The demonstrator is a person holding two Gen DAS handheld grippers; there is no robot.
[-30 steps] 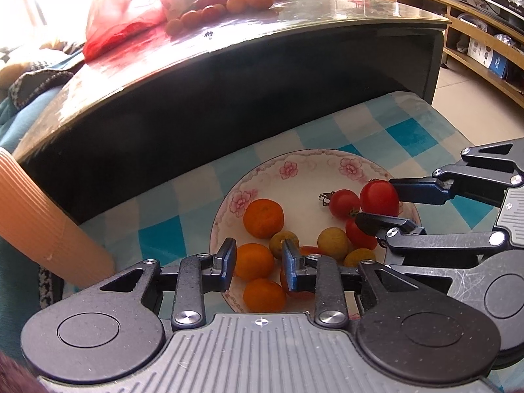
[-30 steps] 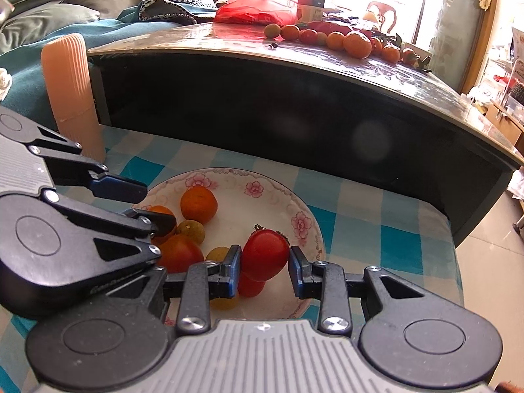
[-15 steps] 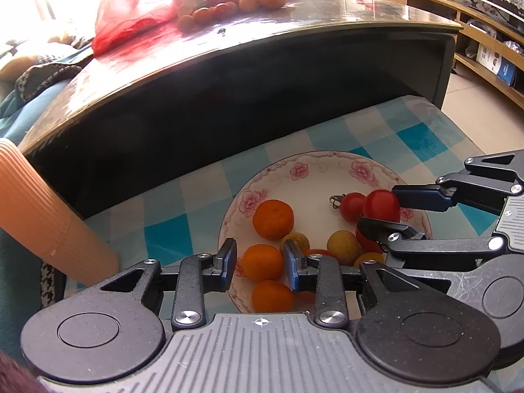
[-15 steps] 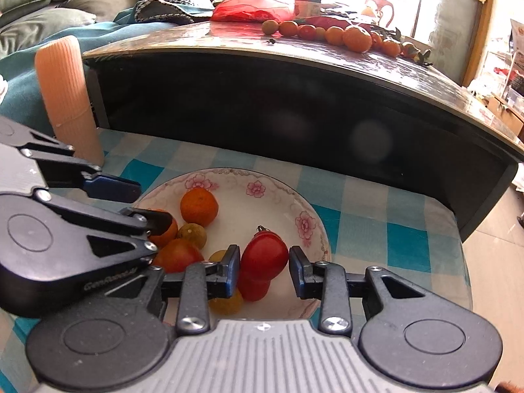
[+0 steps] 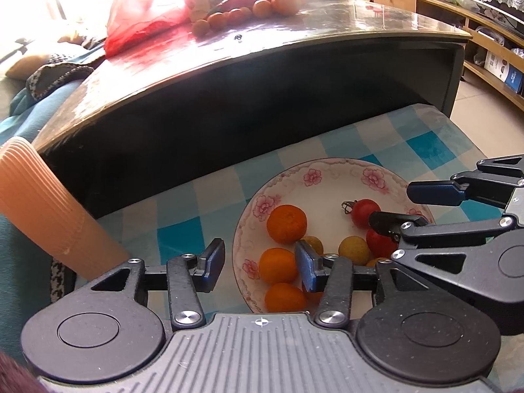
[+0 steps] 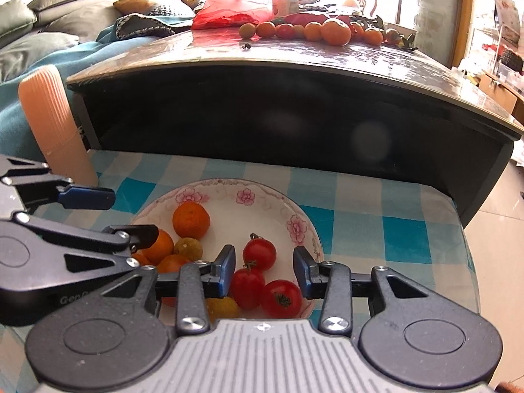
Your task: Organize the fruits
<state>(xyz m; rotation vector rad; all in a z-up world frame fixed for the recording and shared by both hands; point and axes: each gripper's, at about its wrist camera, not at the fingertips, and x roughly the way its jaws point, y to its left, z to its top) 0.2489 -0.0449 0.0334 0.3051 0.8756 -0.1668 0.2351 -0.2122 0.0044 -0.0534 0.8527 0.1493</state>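
Down on the checked cloth [image 6: 360, 203], the flowered plate [image 6: 235, 193] holds small oranges [image 6: 191, 220] at its left and three red tomatoes [image 6: 259, 254] at its right, with yellowish fruits between. Both tongs are spread and pinch nothing: the right tongs [image 6: 264, 270] hover over the tomatoes, the left tongs [image 5: 258, 263] over the plate's left rim. Behind, a dark worktop [image 6: 294, 65] carries more fruit [image 6: 335, 32] beside a red bag [image 6: 229, 6], and a ribbed peach cylinder [image 6: 52, 121] stands left.

Glossy ceramic plate [image 6: 304, 229], checked cloth [image 6: 376, 203], glossy tabletop [image 6: 360, 55]
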